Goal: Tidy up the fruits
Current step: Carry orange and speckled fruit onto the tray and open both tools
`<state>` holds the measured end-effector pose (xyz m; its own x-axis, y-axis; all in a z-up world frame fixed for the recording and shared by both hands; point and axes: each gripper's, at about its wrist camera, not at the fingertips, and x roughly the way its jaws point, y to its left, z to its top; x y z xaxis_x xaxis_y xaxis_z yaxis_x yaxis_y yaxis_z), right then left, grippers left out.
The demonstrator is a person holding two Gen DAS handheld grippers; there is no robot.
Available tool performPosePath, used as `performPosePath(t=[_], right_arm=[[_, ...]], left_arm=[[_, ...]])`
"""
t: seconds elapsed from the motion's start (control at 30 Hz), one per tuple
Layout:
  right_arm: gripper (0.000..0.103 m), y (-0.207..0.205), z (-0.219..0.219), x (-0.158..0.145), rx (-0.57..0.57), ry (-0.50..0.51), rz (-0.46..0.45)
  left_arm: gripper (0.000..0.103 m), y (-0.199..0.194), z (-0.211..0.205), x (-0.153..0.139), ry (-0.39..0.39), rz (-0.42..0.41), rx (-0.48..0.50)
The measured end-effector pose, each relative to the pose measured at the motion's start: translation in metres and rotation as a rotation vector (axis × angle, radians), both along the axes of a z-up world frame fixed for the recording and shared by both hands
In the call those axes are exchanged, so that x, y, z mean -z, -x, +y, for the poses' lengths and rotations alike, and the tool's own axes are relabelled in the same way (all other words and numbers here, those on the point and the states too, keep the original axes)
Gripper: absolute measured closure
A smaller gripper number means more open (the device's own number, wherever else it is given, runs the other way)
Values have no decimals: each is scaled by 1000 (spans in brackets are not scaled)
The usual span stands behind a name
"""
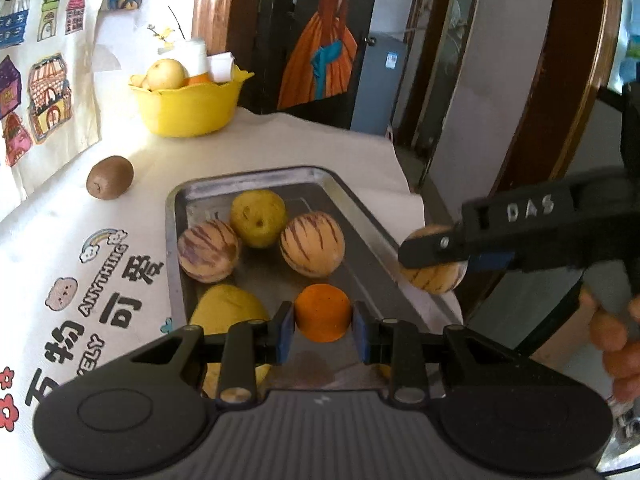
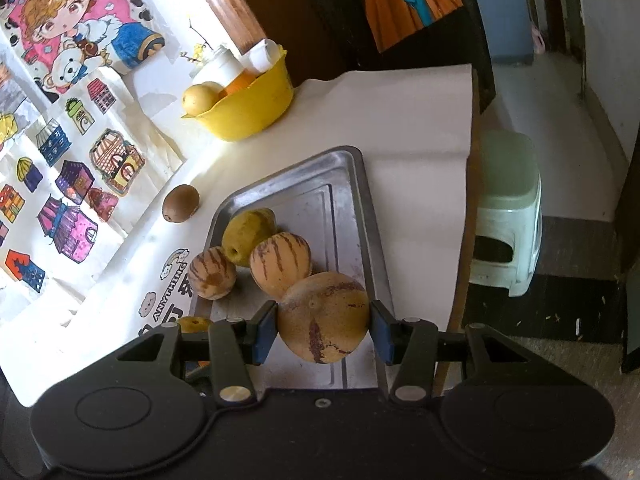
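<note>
A metal tray [image 1: 360, 216] [image 2: 352, 172] on the white cloth holds two striped melons [image 1: 312, 246] [image 1: 208, 250], a green-yellow pear [image 1: 259, 218] and a yellow mango [image 1: 228, 312]. My left gripper [image 1: 323, 326] is shut on an orange [image 1: 322, 312] just above the tray's near end. My right gripper [image 2: 323, 330] is shut on a third striped melon [image 2: 323, 316], held above the tray's right edge; it also shows in the left wrist view [image 1: 434, 276]. A kiwi [image 1: 109, 177] [image 2: 180, 203] lies on the cloth left of the tray.
A yellow bowl [image 1: 188, 108] [image 2: 248, 108] with a pear, an orange and white containers stands at the back. Picture sheets [image 2: 60, 152] lean along the left. The table edge [image 2: 468, 208] drops off on the right, with a green stool [image 2: 508, 216] beyond.
</note>
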<state>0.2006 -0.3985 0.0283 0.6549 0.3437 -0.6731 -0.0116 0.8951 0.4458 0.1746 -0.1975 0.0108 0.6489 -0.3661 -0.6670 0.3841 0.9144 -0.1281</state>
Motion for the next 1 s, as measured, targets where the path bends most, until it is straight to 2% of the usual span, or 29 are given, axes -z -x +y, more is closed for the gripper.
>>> performPosePath(t=[0.2,0.4,0.87,1.0], right_arm=[[52,-7,0,4,-4,-2,9],[52,-19,12,7,-36,43,1],[52,-33,21,21,-59,72,41],[52,-36,20,25,-61,53,55]], left_arm=[[69,1,-6,8,-39,10,-1],[69,-1,-6,14,-56,27,-8],[69,-1,-7,18,-57,36,6],[69,0,-7,19,-63,39,8]])
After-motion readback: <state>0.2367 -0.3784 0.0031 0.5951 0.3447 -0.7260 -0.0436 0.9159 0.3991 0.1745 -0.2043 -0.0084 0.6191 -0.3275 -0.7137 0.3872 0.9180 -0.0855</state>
